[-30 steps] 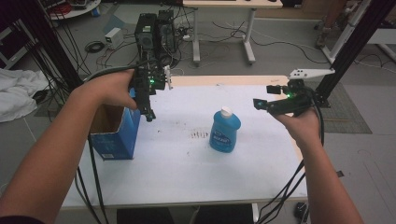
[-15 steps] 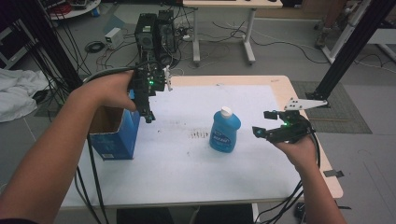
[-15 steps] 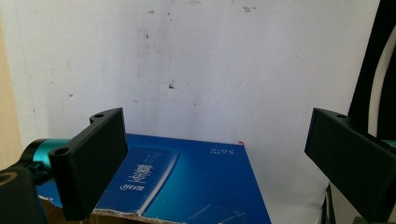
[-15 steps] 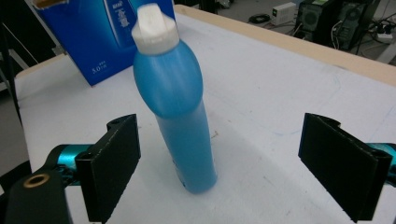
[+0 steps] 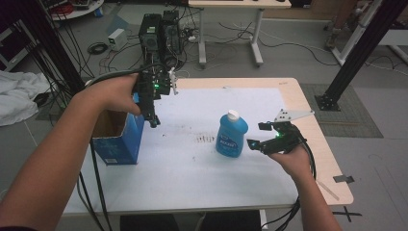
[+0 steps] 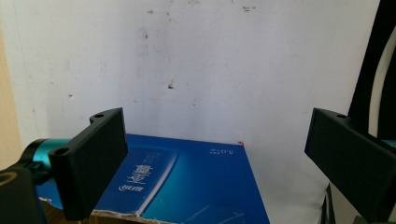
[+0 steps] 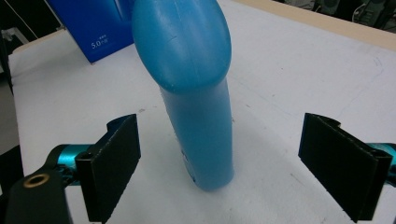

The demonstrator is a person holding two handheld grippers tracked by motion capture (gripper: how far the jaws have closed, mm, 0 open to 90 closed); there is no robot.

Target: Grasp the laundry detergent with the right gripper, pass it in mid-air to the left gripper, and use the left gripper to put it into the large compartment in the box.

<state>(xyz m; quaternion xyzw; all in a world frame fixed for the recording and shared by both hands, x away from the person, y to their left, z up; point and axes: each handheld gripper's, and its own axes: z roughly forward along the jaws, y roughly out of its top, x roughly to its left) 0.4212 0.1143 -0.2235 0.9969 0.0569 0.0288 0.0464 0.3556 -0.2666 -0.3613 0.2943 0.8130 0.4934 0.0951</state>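
Note:
A blue bottle with a white cap stands upright near the middle of the white-covered table. My right gripper sits low, just right of the bottle, and is open. In the right gripper view the bottle rises a little ahead of my right gripper, whose jaws stand wide on either side without touching it. An open blue cardboard box stands at the table's left. My left gripper hangs above the box's right edge, pointing down. In the left gripper view my left gripper is open and holds nothing, with the box below it.
Two black computer towers and loose cables lie on the floor beyond the table. A black frame post stands off the right corner. A white cloth lies on the floor at left. The bare wooden table edge runs close to my right hand.
My right gripper has dropped lower and come in beside the bottle, still open. The left gripper has stayed above the box.

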